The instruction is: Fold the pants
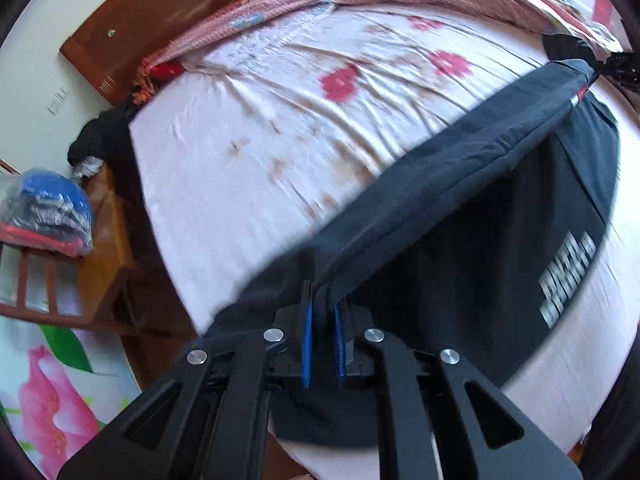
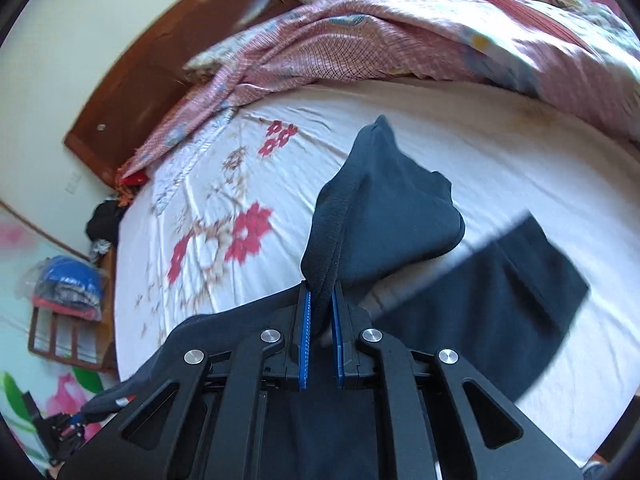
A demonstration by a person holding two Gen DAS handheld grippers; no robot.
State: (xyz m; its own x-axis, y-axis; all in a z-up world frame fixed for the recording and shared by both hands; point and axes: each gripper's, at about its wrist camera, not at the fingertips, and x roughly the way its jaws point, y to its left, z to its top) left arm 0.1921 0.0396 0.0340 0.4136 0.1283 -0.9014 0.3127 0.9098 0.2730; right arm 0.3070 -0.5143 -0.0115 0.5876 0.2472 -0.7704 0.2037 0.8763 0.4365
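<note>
1. Left wrist view: the left gripper [image 1: 323, 312] is clamped on a bunched edge of the dark navy pants [image 1: 460, 168], cloth pinched between its blue pads [image 1: 307, 344].
2. From that grip the pants run as a taut raised band up and to the right, across the bed sheet [image 1: 280, 120], to the right gripper [image 1: 618, 65] at the far edge of the picture.
3. Below the band, more of the pants hangs and spreads dark, with white lettering [image 1: 566, 280] on it, blurred beyond reading.
4. Right wrist view: the right gripper [image 2: 321, 308] is closed on a thick fold of the pants [image 2: 384, 208], which stands up in a peak beyond the pads [image 2: 305, 336].
5. A flat part of a pant leg [image 2: 520, 300] lies on the white flowered sheet [image 2: 520, 160] to the right.
6. A pink checked blanket [image 2: 360, 40] is heaped along the far side of the bed, next to the wooden headboard [image 2: 160, 64].
7. Off the bed's left side, a plastic bag of clothes [image 1: 48, 212] sits on a wooden chair [image 1: 108, 248].
</note>
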